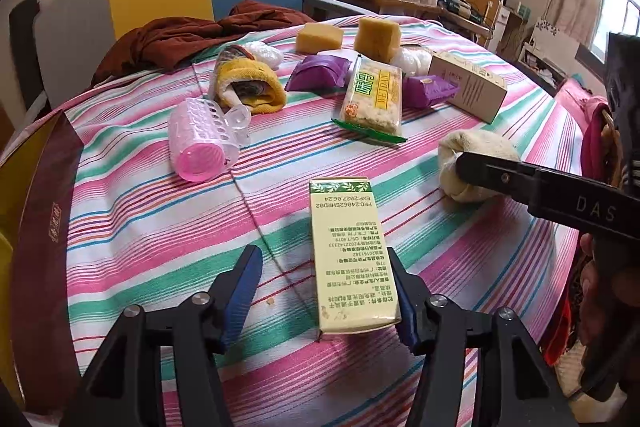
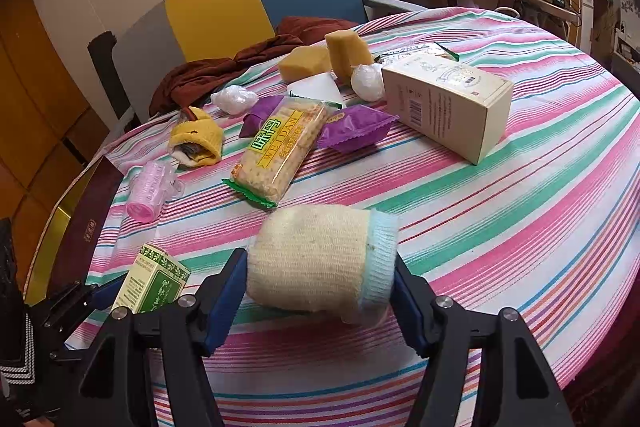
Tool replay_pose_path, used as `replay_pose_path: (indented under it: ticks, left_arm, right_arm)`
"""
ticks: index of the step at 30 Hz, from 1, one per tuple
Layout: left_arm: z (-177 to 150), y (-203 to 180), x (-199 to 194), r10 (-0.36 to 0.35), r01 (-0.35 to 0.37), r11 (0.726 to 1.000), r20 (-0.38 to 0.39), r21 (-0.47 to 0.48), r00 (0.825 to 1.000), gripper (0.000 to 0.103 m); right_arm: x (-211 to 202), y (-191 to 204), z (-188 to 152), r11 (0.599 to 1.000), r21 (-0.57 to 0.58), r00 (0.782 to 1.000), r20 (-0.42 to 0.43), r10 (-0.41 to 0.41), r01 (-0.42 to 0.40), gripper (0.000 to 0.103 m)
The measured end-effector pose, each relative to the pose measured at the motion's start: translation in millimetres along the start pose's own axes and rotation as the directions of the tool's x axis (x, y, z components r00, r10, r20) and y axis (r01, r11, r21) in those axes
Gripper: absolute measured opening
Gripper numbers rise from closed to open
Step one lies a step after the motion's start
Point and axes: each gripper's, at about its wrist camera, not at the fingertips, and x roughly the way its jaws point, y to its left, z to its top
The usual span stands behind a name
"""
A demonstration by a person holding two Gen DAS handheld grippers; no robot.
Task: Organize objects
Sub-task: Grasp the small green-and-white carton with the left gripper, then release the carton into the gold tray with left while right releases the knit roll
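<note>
A pale green carton [image 1: 348,255] lies lengthwise on the striped tablecloth [image 1: 160,227] between the jaws of my left gripper [image 1: 320,255]. The right pad touches the carton's side. The left pad stands a little apart from it, so the grip is not closed. My right gripper [image 2: 318,267] is shut on a rolled cream sock with a light blue cuff [image 2: 320,259], one pad at each end. In the left wrist view, one black finger [image 1: 492,171] of the right gripper crosses that sock roll [image 1: 476,151] at the right. The right wrist view shows the same carton [image 2: 156,279] at lower left.
Farther back on the table lie a pink hair roller [image 1: 200,143], a yellow sock bundle [image 1: 248,83], a cracker pack [image 1: 374,99], purple packets [image 1: 320,71], two yellow sponges [image 1: 376,37], a beige box [image 1: 468,87] and a dark red cloth [image 1: 168,43]. A maroon and gold box [image 1: 44,223] sits at the left edge.
</note>
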Motion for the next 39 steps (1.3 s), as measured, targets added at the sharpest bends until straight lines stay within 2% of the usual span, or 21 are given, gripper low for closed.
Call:
replay_pose_path:
  ticks: [2,5,9,14,20,24,28,35,39]
  left_arm:
    - [0,4,-3,-0.017,0.018,1.0,0.006,-0.019,1.0,0.03]
    - [-2,15,-7,-0.075,0.076,0.995,0.011,-0.072,0.997,0.03]
    - [-8,21,-19,-0.101,0.102,0.991,0.018,-0.087,0.995,0.03]
    - [-12,27,-46,-0.109,0.114,0.991,0.07,-0.076,0.992,0.03]
    - [-19,50,-73,-0.105,0.121,0.984,0.119,-0.132,0.987,0.03]
    - [-24,74,-100,-0.084,0.115,0.976,0.17,-0.184,0.982,0.03]
    - [-29,102,-125,-0.033,0.085,0.968,0.214,-0.237,0.976,0.03]
    - [-47,164,-145,0.073,0.005,0.935,0.207,-0.355,0.976,0.03]
    - [-57,204,-148,0.108,-0.025,0.902,0.17,-0.431,0.98,0.03]
  right_arm:
    - [0,2,0,1.0,-0.008,1.0,-0.002,-0.014,0.014,0.068]
    - [-2,6,-1,0.999,-0.013,0.999,-0.001,-0.033,0.033,0.067]
    - [-4,12,-2,0.999,-0.01,0.999,-0.01,-0.032,0.031,0.067]
    - [-7,25,-8,1.0,-0.007,0.999,-0.03,-0.014,0.014,0.067]
    - [-8,58,-12,0.998,-0.042,0.998,-0.047,0.04,-0.042,0.067]
    - [-8,93,-11,0.99,-0.101,0.994,-0.06,0.089,-0.095,0.067]
    - [-11,128,-8,0.975,-0.159,0.987,-0.065,0.144,-0.153,0.067]
    - [-19,199,-1,0.924,-0.282,0.966,-0.074,0.246,-0.257,0.067]
    - [-9,239,3,0.894,-0.326,0.952,-0.12,0.282,-0.306,0.067]
